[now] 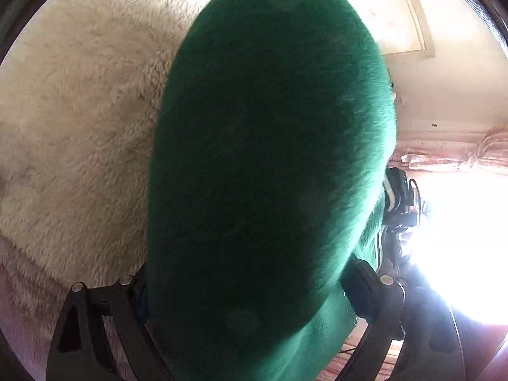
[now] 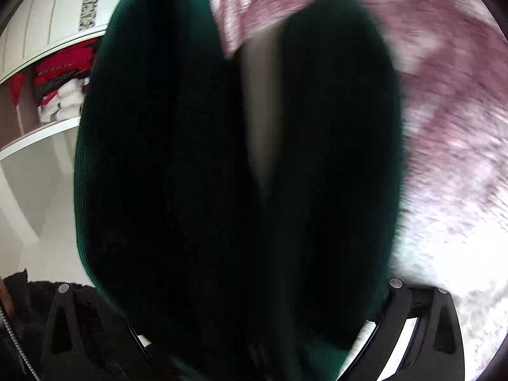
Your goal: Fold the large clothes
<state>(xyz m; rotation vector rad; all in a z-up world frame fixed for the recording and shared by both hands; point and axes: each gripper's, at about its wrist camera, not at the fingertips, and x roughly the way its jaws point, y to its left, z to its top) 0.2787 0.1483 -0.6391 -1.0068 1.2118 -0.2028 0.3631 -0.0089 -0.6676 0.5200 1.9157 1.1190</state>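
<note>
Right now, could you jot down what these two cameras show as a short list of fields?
Garment: green sweater, bunched close before both lenses
Surface below: fluffy cream blanket, pinkish in the right wrist view
Left hand-held gripper: jaws wide, green fabric between them; grip cannot be told
Right hand-held gripper: jaws wide, fabric filling the gap; grip cannot be told
Background: shelf with red and white clothes; curtain by a bright window
Image quality: right wrist view is blurred

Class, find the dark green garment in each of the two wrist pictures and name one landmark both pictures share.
Left wrist: the green garment fills the centre, between the gripper's fingers.
Right wrist: the green garment fills the centre as two dark lobes.
Shared landmark: the fluffy blanket beneath it, cream at left, pinkish at right.
</note>
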